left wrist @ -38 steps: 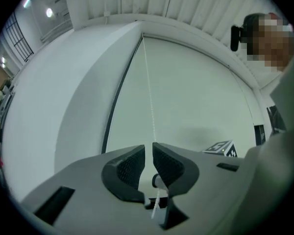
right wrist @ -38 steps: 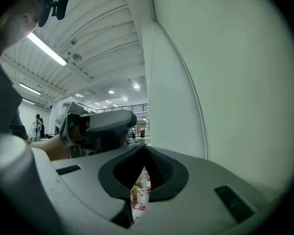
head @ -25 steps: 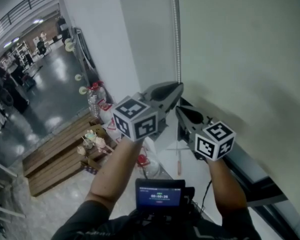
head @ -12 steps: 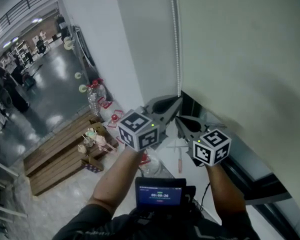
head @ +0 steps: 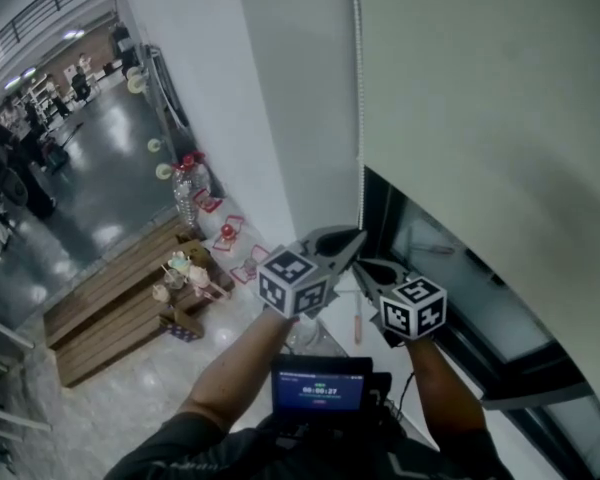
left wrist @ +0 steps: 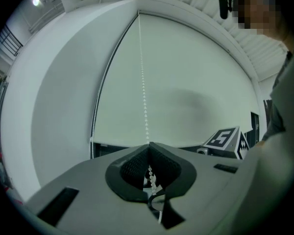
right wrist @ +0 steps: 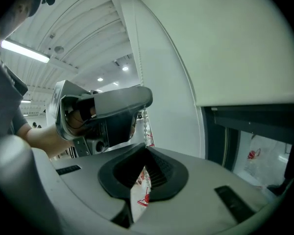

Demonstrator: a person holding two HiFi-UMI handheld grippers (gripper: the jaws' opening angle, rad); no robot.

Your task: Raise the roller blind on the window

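We grip the bead chain (head: 358, 98) with 2 grippers because pulling it winds the roller blind (head: 480, 118), which fills the head view from 12 to 4 o'clock, already clear of some glass (head: 432, 255). The left gripper (head: 357, 236) is pinched on the chain. The right gripper (head: 364, 265), just beneath at 5 o'clock, clamps it too, likely for hand-over-hand pulling.

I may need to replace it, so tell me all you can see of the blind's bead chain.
The bead chain is a thin string of small white beads, plastic-looking, hanging taut and vertical at the left edge of the roller blind. The left hand-held gripper clamps it; below, the right hand-held gripper is shut on it.
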